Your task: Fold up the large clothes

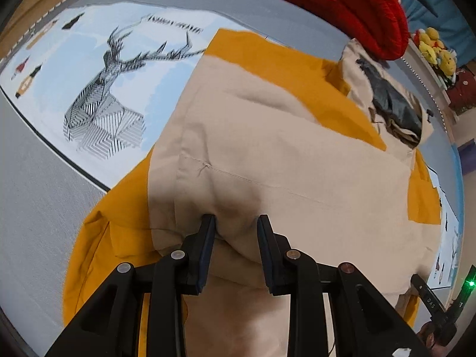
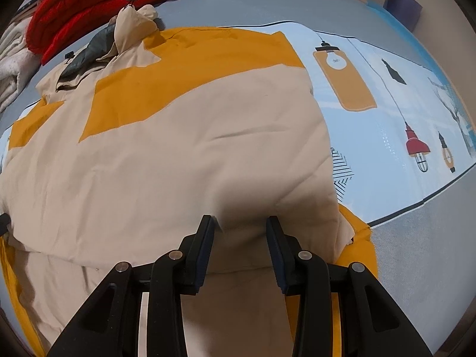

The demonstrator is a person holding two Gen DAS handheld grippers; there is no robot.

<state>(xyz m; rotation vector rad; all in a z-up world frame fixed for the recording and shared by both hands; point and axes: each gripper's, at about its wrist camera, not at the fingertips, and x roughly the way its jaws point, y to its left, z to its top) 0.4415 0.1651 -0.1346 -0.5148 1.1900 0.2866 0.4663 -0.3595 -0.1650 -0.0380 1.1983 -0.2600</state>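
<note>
A large beige and mustard-yellow jacket (image 1: pixel 267 136) lies spread on a bed, its hood with dark lining at the far end (image 1: pixel 389 101). It also fills the right wrist view (image 2: pixel 178 136), hood at far left (image 2: pixel 98 44). My left gripper (image 1: pixel 236 220) is open, its fingers standing apart over a raised fold of beige cloth at the jacket's near edge. My right gripper (image 2: pixel 241 221) is open, its fingers standing either side of a beige fold at the near edge. Neither is closed on the cloth.
The bed cover (image 1: pixel 98 95) is light blue with a deer print, and lamp prints in the right wrist view (image 2: pixel 386 113). A folded red knit (image 1: pixel 342 3) and a cream blanket (image 2: pixel 12 59) lie beyond the hood. Yellow plush toys (image 1: pixel 437 50) sit far right.
</note>
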